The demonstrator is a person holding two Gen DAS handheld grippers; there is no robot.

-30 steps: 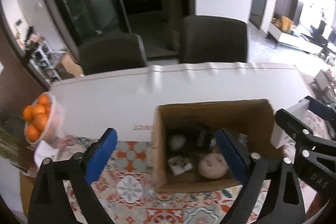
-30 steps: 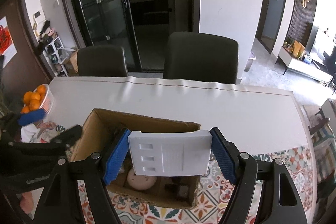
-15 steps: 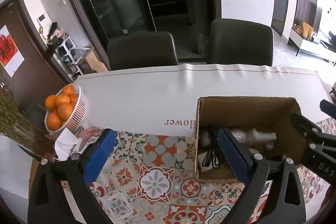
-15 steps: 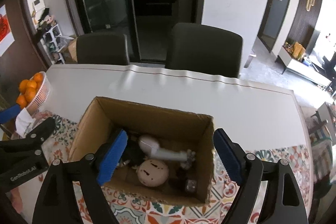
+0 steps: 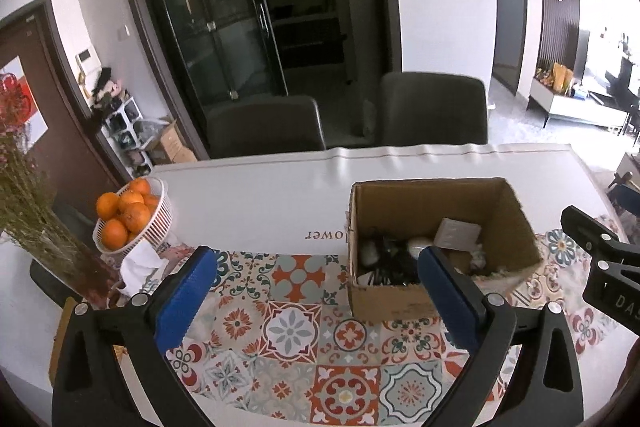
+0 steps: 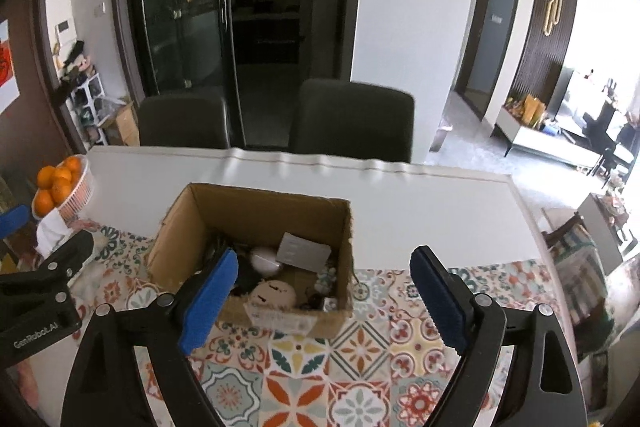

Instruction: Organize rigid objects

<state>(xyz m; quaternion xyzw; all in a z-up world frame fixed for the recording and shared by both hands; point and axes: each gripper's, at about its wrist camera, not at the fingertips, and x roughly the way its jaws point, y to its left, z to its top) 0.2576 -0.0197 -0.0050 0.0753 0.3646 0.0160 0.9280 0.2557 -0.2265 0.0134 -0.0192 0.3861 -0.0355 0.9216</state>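
Sitting on the desk (image 6: 440, 203), cardboard box (image 6: 256, 211) with grey panel (image 6: 302, 251) leaning inside among other items. Ahead and left of right gripper (image 6: 322, 291), jaws opening, empty; right of left gripper (image 5: 316, 291), opening, empty too. Nearer the right.

The cardboard box (image 6: 256, 311) near wall hides part of its dark jumbled contents.
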